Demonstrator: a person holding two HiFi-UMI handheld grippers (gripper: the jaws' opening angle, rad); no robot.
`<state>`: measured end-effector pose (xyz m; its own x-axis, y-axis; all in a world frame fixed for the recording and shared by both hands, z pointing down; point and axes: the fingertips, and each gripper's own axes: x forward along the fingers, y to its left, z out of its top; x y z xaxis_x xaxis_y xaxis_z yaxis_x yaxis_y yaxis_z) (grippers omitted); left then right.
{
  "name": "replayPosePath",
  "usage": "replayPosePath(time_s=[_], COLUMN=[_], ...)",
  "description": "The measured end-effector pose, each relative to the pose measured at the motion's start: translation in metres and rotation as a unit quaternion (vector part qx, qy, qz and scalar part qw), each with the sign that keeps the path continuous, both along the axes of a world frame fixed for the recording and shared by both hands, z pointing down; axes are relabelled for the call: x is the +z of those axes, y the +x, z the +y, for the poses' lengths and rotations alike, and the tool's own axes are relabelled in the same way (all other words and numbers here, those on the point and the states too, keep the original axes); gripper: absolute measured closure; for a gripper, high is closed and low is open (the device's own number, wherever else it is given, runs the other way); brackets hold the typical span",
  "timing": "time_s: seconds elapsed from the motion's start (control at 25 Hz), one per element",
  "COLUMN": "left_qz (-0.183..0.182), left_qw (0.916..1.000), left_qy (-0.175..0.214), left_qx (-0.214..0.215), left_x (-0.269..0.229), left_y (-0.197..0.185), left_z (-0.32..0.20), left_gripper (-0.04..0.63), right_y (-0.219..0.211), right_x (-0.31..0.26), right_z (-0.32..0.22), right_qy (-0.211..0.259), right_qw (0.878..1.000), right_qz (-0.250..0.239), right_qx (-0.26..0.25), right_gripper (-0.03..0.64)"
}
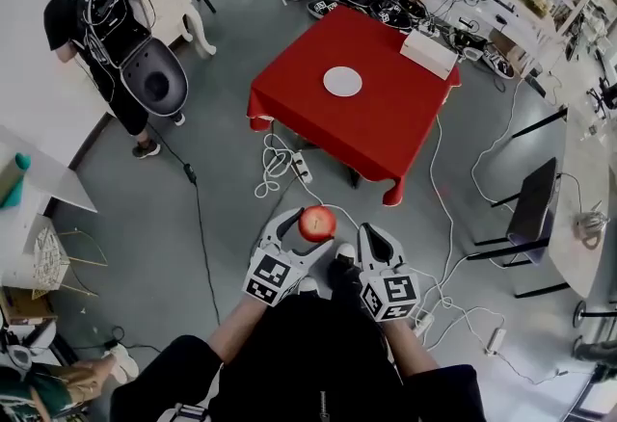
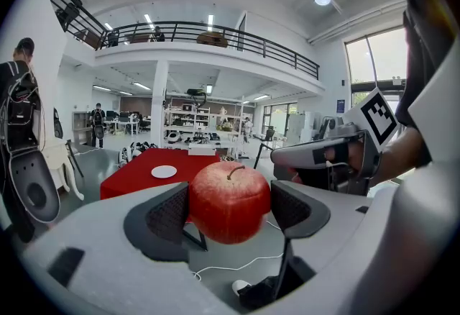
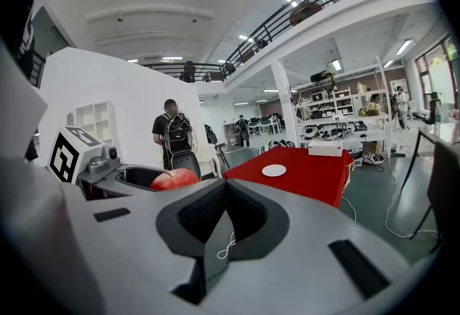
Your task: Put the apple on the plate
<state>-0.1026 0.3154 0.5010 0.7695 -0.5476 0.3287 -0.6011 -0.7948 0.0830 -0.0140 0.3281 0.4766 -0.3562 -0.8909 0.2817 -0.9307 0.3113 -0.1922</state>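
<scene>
Fingers (image 2: 169, 214) of the left gripper (image 2: 230, 214) grip the apple (image 2: 228, 197), stem up; right gripper (image 3: 224, 200) fingers closed.

No legible text or numbers.

Red apple (image 2: 229, 202) stem-up, clamped between jaws, white round plate (image 1: 342, 81) empty on red table (image 1: 386, 126)

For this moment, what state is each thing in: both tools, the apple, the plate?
left tool: shut on the apple, held up over the floor.
right tool: jaws together, nothing between them.
apple: whole, clamped between the left tool's jaws, not yet on the plate.
plate: empty, lying flat on the red table.
</scene>
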Motion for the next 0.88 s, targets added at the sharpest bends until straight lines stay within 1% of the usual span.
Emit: replayPosePath(time_s=[0.36,0.48,0.88], left_qz=[-0.001,-0.004,-0.01], left_qw=[1.0,0.9999,0.9994], left_qy=[-0.003,-0.012,-0.025], left_qx=[-0.009,-0.009,-0.022], left_x=[0.004,0.006,0.004], left_y=[0.015,0.021,0.06], left_z=[-0.037,-0.052,-0.107], left_gripper=[0.232,0.233,0.233], right_y=[0.016,0.021,0.055], right_x=[0.005,0.005,0.001], right_z=[-0.038,-0.055,-0.107], right_qy=[-0.008,-0.01,-0.023], right_qw=[1.0,1.0,0.999], right_qz=[-0.001,-0.004,-0.013], right_qx=[-0.012,-0.014,-0.036], right_gripper=[0.606,0.606,0.606])
